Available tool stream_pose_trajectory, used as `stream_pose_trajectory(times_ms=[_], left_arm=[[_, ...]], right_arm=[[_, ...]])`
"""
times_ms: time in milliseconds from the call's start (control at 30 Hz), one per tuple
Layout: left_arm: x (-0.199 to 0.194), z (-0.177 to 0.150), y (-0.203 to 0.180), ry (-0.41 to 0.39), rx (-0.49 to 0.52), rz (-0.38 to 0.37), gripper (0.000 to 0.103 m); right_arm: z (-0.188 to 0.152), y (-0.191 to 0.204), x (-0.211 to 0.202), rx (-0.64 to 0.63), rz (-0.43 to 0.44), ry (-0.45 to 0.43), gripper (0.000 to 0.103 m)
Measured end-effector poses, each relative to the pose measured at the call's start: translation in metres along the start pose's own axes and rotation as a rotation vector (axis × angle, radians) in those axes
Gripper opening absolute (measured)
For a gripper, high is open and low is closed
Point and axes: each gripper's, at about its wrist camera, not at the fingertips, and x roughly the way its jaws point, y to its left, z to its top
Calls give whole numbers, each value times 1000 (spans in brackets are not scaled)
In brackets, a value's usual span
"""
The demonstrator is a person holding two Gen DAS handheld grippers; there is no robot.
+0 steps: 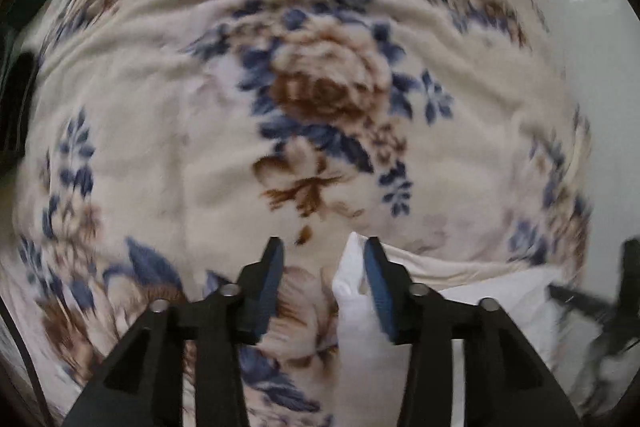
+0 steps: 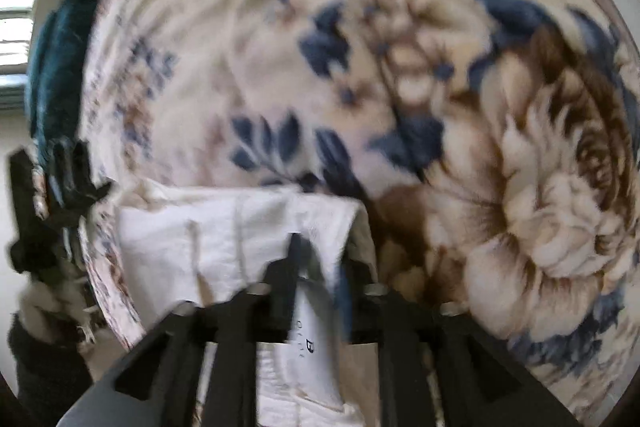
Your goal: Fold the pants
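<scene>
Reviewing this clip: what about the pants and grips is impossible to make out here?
- Left wrist view: the white pants lie against one finger of the left gripper; jaws stand apart, contact blurred.
- Right wrist view: motion blur and the fingers hide whether the right gripper pinches the pants.
- Both views: the pants run off the bottom edge, so fold state is unknown.
- The floral blanket is smeared.

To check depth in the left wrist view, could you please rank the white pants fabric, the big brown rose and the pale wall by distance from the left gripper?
1. White pants fabric: touching the right finger of the left gripper, whose jaws stand apart.
2. Big brown rose: printed mid-blanket, straight ahead.
3. Pale wall: beyond the blanket's right edge.
</scene>
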Motion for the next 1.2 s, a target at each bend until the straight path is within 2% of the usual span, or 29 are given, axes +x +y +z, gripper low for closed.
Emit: stream_pose_trajectory(times_ms=[67,100,133,200,267,300,333,367,400,433,467,500,533,567,600,633,733,767,800,833,867,933,967,1033,1067,1100,1133,1200], left_arm=[[-12,-11,3,8,-33,-37,62],[-17,-18,1,19,-25,-58,67],[-18,-22,0,39,-14,-74,74],[-10,-28,-1,93,-1,-106,77],[18,-27,-11,161,4,-107,77],[29,-28,-12,175,-3,-112,75],[37,-29,-13,179,-12,-141,62],[41,-29,-13,163,-24,-177,35],[45,-27,-16,157,-22,-158,35],[46,-23,-22,136,0,-146,31],[43,-23,-24,114,19,-132,29],[39,-25,-29,91,58,-98,28],[40,-26,-30,77,83,-78,27],[38,-26,-35,46,129,-21,27],[39,-25,-37,25,161,9,27],[43,-24,-36,32,184,28,28],[47,-17,-30,49,120,-7,30],[42,-16,-27,53,100,-19,37],[31,-18,-22,49,66,-32,39],[21,-21,-17,37,47,-51,46],[2,-30,-9,4,3,-74,55],[-32,-63,8,-57,-103,-120,68],[-41,-78,13,-69,-148,-137,70],[-49,-134,30,-26,-332,-202,70],[-44,-155,35,15,-417,-234,70],[-32,-185,42,81,-553,-311,70],[-24,-200,45,117,-628,-350,70],[6,-244,47,212,-858,-436,70]], right_arm=[[-1,6,-11,-42,-36,-15,56],[-2,11,-17,-73,-38,-21,64],[-3,16,-22,-101,-35,-19,79],[-2,18,-25,-107,-10,-1,81],[2,12,-15,-72,56,46,81],[5,8,-9,-54,71,70,81],[9,5,2,-34,74,104,81],[10,2,10,-23,79,131,81],[11,0,19,-12,98,160,80],[11,-3,26,6,135,169,72],[11,-4,29,21,163,167,52],[11,-4,28,32,177,160,43],[11,-2,22,28,145,132,20],[9,2,11,21,116,87,7],[8,3,-3,13,80,26,7],[7,3,-11,12,87,-5,7],[3,-5,9,21,65,64,10],[3,-2,14,5,53,83,13],[3,-1,14,-8,51,92,16],[2,-2,9,-12,47,92,27],[-1,-4,0,-9,47,86,49],[-15,-15,-23,21,110,54,80],[-23,-20,-29,36,129,51,81],[-49,-34,-32,89,141,93,81],[-61,-40,-29,117,144,113,81],[-78,-46,-23,162,150,138,81],[-90,-48,-18,194,156,156,81],[-111,-52,-6,254,178,175,81]])
